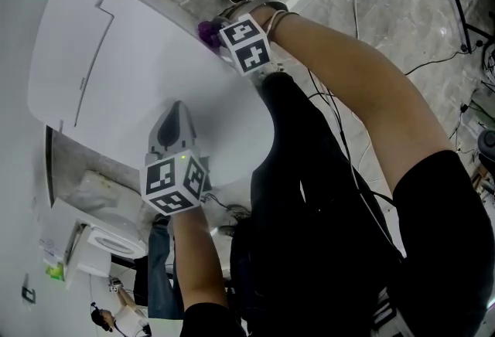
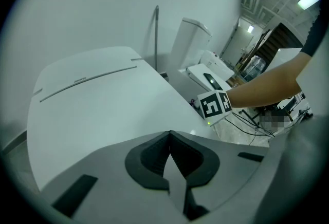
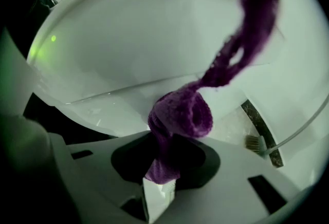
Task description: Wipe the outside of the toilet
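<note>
purple cloth (image 3: 181, 115) is pinched between the jaws of our right gripper (image 3: 160, 164), and its loose end trails up along the white toilet (image 3: 154, 28) at the edge of the closed lid (image 1: 124, 80). our left gripper (image 2: 169, 141) lies over the lid's top, jaws pressed together on nothing. a brush (image 3: 253, 142) shows beyond the cloth.

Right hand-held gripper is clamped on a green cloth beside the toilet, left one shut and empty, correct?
No. The cloth in the right hand-held gripper is purple, not green, as the right gripper view shows. It is beside the toilet, and the left hand-held gripper is shut and empty.
</note>
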{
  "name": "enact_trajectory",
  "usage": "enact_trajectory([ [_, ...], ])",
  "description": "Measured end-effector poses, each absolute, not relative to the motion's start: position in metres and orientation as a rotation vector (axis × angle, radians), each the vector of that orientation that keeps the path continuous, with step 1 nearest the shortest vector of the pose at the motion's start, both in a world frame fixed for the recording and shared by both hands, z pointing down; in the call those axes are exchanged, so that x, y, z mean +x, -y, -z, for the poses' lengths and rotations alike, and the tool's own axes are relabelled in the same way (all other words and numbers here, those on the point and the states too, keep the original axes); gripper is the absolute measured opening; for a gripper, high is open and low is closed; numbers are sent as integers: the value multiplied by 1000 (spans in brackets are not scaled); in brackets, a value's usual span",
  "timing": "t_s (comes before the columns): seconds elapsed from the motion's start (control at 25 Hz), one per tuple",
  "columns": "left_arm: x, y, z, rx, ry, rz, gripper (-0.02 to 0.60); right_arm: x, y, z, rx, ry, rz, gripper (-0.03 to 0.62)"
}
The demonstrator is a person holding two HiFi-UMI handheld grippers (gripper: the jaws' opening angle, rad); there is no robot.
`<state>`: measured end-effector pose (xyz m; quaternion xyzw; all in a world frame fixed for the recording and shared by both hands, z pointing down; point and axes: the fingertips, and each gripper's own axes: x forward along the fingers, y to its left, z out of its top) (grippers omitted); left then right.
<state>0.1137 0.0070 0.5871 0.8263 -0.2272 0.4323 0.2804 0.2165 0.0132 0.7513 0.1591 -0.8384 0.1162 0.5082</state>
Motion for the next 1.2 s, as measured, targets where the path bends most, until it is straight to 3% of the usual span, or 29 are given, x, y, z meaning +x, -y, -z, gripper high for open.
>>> enact_trajectory([
  [1.2, 110, -138, -598, 2179, 597, -1178, 9, 186, -165, -748, 378, 2095, -331, 98],
])
